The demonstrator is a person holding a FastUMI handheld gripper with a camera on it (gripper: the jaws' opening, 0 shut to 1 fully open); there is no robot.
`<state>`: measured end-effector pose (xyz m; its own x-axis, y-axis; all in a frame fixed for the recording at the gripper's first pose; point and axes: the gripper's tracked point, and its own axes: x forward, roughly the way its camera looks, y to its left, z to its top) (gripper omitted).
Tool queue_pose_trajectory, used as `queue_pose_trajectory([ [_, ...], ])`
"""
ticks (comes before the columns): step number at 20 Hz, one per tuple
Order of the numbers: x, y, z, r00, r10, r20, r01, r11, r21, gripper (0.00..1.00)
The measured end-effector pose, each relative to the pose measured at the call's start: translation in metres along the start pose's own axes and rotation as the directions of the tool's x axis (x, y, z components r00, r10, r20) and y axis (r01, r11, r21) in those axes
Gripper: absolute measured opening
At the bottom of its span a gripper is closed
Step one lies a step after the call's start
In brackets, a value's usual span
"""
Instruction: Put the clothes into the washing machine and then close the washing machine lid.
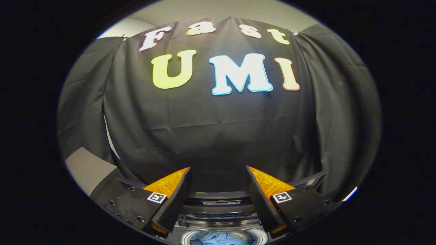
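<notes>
We see our gripper (pixel 218 172) with its 2 fingers (pixel 177 200) spread wide apart and nothing between them, tips pointing ahead toward the booth's black cloth wall (pixel 218 129). Below and between the fingers sits the top-loading washing machine with its round metal-rimmed drum opening (pixel 223 234), its dark raised lid (pixel 218 200) standing just beyond the opening. Inside the drum we make out blue clothes (pixel 221 239) lying in a crumpled heap, directly under the gap between the fingers. Off beyond the left finger a grey flat-sided panel (pixel 88 168) leans against the cloth
</notes>
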<state>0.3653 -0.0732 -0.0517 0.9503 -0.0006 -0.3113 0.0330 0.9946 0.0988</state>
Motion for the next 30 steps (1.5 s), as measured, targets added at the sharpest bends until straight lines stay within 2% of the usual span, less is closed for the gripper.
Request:
queue_pose_trajectory([
  [17, -0.081, 0.002, -0.029, 0.997, -0.001, 0.075, 0.001, 1.000, -0.009, 0.97],
  [30, -0.131, 0.003, -0.071, 0.999, -0.004, 0.047, 0.004, 1.000, -0.009, 0.97],
])
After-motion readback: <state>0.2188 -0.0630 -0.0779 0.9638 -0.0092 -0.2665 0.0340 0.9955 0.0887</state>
